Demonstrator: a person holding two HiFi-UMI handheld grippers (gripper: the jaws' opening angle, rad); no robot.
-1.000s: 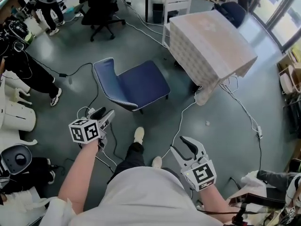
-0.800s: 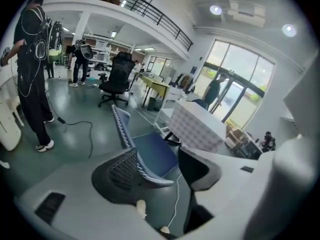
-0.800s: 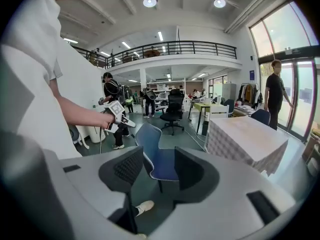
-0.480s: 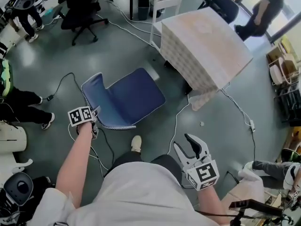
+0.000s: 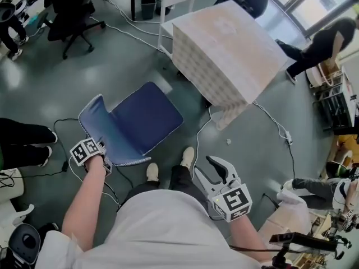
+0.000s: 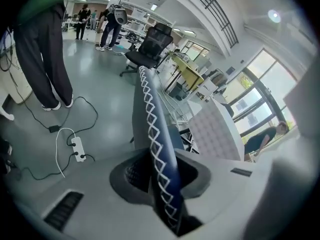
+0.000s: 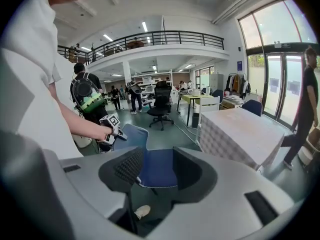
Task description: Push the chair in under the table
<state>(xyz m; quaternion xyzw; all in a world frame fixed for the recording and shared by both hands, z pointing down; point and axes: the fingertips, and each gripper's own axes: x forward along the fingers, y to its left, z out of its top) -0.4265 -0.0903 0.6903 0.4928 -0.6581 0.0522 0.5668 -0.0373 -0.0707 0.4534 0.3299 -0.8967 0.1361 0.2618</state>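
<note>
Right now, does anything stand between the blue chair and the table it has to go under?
Nothing solid shows in the gap: bare floor lies between the blue chair and the table. A white cable trails on the floor by the table's near corner, beside the seat's front edge; the chair's legs might catch it.

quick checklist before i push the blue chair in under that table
1. Grip: left gripper shut on the backrest edge of the blue padded chair: ok.
2. Free hand: right gripper open, empty, away from the chair: ok.
3. Aim: seat front turned toward the table under a pale patterned cloth: ok.
4. Floor path: not ok, a white cable lies between chair and table.
5. Room under the table: cannot tell, the cloth hides it.
</note>
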